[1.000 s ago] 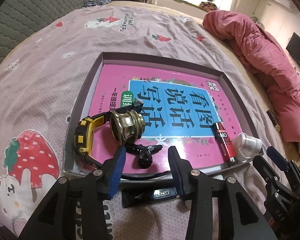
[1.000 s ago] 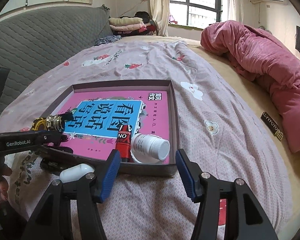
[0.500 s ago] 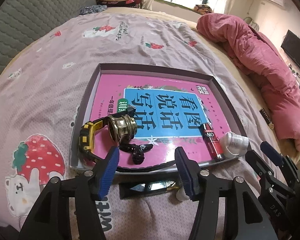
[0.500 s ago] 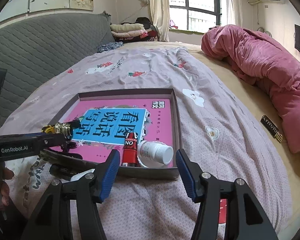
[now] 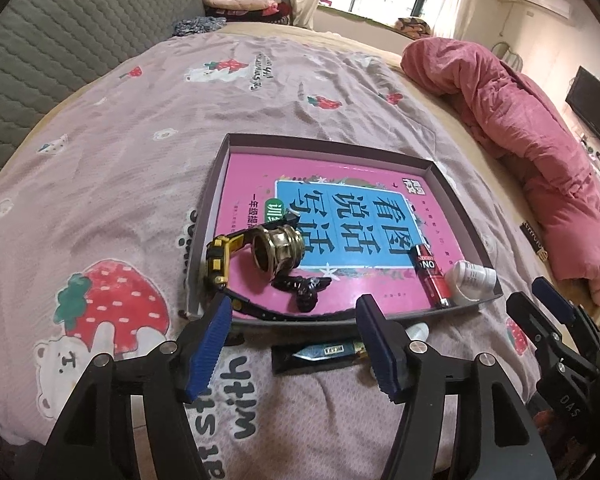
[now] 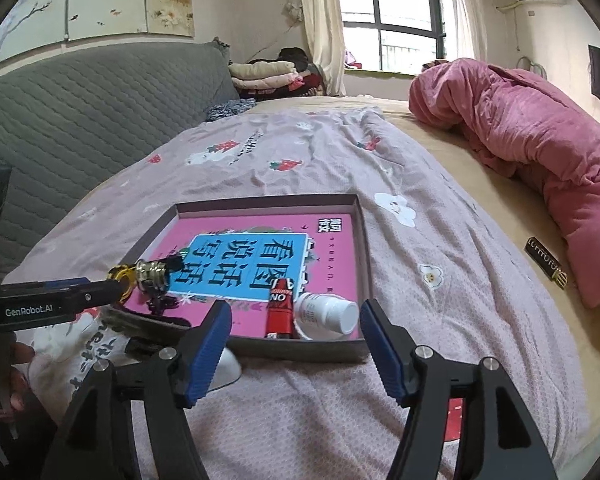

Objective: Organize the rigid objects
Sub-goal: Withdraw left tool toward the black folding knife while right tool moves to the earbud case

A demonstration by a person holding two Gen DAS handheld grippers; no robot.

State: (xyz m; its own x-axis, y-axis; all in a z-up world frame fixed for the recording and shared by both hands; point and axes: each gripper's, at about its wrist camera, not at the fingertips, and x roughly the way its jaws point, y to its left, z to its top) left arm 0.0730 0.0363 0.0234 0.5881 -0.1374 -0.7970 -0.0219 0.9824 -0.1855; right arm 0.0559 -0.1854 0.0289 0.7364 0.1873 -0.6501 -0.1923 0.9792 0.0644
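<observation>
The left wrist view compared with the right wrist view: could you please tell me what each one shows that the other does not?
Only the left wrist view shows the whole yellow-and-black watch, the black packet lying on the bedspread just outside the tray, and the strawberry bear print.

Only the right wrist view shows the wall painting above the grey headboard and the person's fingers at the left edge.

Both show the tray with the pink book, the brass fitting, the red tube, the white bottle and the pink quilt.
</observation>
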